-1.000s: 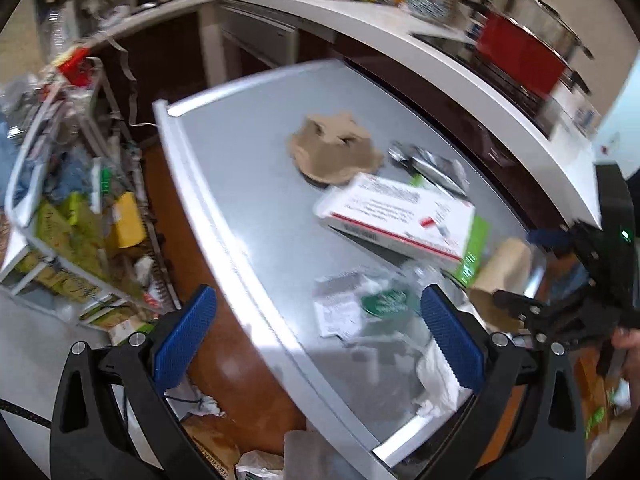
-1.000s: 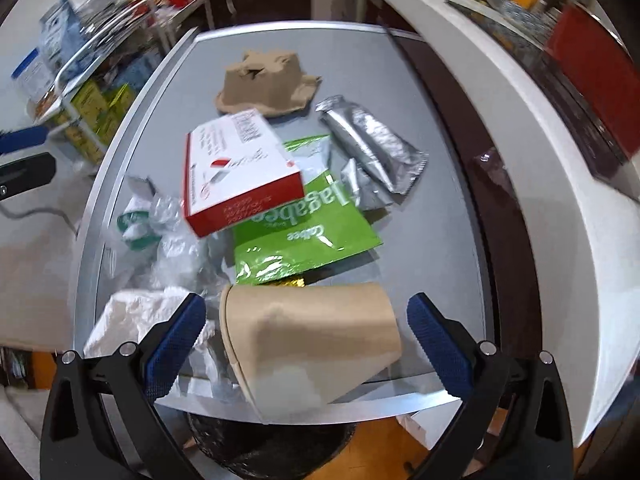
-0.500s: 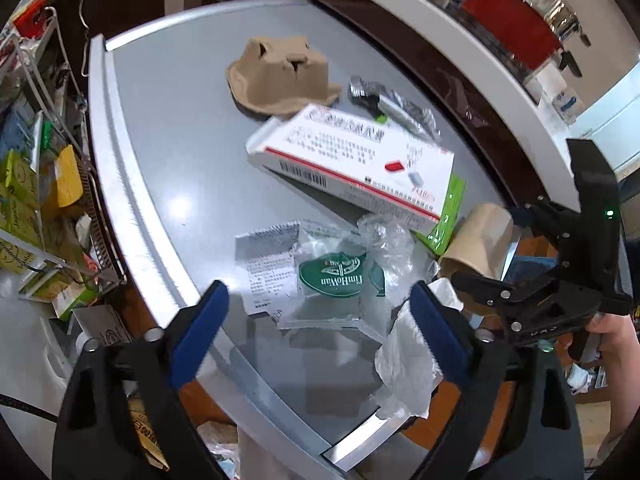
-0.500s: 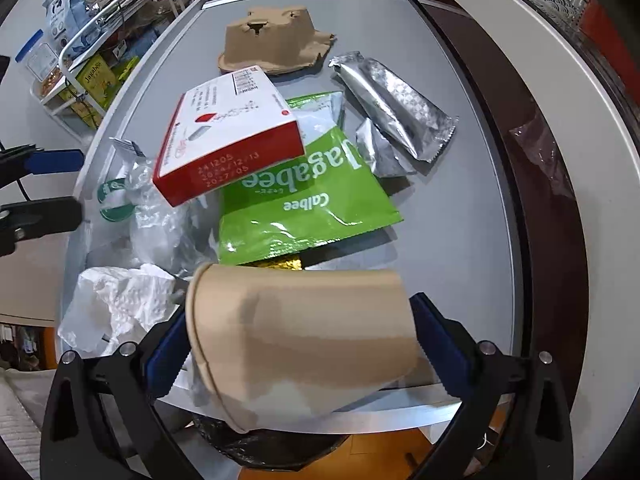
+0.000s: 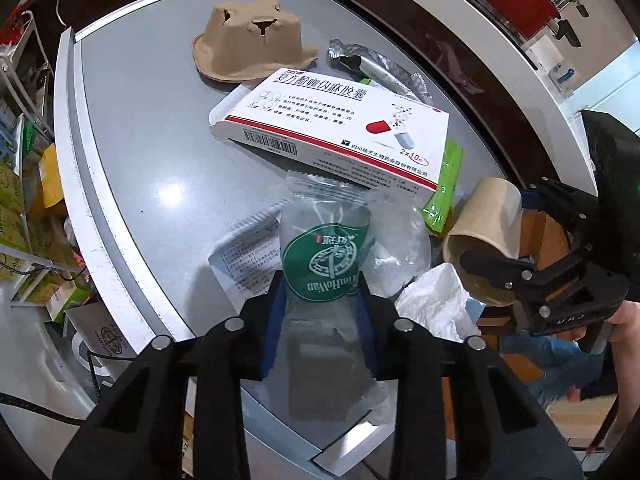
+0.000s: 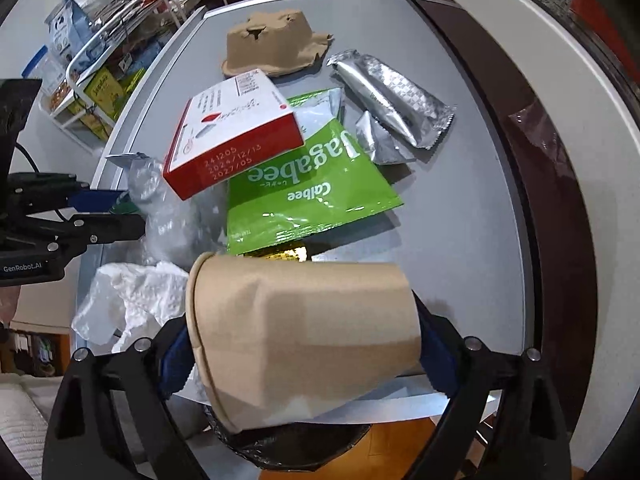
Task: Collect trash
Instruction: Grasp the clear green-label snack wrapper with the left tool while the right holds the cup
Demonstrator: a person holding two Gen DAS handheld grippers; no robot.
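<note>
My left gripper (image 5: 322, 292) is closing on the clear plastic wrapper (image 5: 326, 256) w/ the green logo, near the table's (image 5: 132, 120) front edge; pads already pinch its sides and it's bunching up btwn them. Featherlight, floppy, slick film. I'd say grab it low and gathered, like now, else it slides out.

My right gripper (image 6: 304, 344) is closing too, w/ the brown paper cup (image 6: 304, 328) lying on its side btwn the jaws, mouth toward my left, overhanging the table's near edge. Pads look to be touching rim end and base end. Light, thin-walled, already dented, so prob. crushes easily; a gentle squeeze should do. Can't see anything inside it from here.

Black-lined bin (image 6: 296, 452) sits right below the table edge, under the cup. Contents hidden.

Still on the table: crumpled white tissue (image 6: 132, 304) beside the cup, red-and-white medicine box (image 6: 232, 132) resting on the green snack bag (image 6: 304, 192), silver foil wrappers (image 6: 392, 104), pulp cup carrier (image 6: 276, 48) at the far end. Box stiff; the rest soft and light.
</note>
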